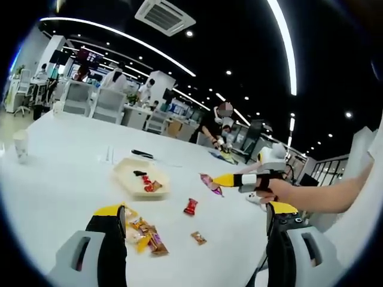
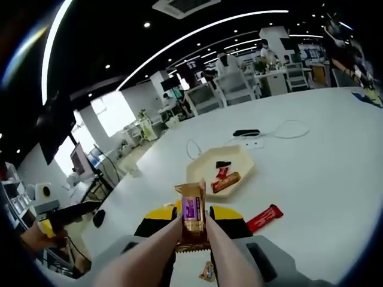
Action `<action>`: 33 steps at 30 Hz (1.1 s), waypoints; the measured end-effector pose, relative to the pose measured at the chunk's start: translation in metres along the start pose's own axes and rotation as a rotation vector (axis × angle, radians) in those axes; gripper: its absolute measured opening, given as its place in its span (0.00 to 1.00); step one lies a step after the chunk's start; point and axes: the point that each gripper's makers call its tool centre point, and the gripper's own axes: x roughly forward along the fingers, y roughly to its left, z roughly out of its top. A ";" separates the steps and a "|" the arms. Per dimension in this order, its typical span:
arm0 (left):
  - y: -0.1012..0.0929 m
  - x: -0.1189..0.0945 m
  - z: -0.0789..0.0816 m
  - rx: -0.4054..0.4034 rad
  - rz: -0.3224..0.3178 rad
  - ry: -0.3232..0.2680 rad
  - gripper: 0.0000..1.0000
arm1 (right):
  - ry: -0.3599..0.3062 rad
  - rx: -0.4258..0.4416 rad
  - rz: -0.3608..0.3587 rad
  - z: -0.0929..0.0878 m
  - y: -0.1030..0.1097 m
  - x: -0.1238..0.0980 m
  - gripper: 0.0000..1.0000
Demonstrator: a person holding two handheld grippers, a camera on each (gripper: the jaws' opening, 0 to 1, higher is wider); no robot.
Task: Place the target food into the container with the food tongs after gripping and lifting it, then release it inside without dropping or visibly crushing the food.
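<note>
Snack packet [image 2: 192,222] upright, clamped between food tongs [image 2: 192,242] | right gripper [image 2: 190,216] squeezes tongs narrow | container [image 2: 219,170] at 1 o'clock beyond, on white table [image 2: 323,173] | left gripper [image 1: 194,230] jaws wide apart, holding nothing.

Bright, even light is cast from long ceiling strips [image 1: 286,42] and round spotlights [image 2: 146,25] — glare is bounced off the white table [image 2: 323,179]. Edges are strongly bent; distant parts are softened, shadows kept faint.

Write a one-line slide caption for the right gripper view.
Food tongs in the right gripper hold a gold-and-purple snack packet above the white table, short of the cream tray.
</note>
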 end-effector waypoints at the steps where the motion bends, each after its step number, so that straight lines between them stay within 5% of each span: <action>1: 0.000 0.002 -0.001 -0.001 0.001 0.003 0.98 | -0.001 -0.002 0.000 0.001 -0.001 0.000 0.20; 33: 0.004 0.021 -0.004 -0.060 0.005 0.051 0.98 | -0.023 -0.032 -0.048 0.052 -0.020 -0.005 0.20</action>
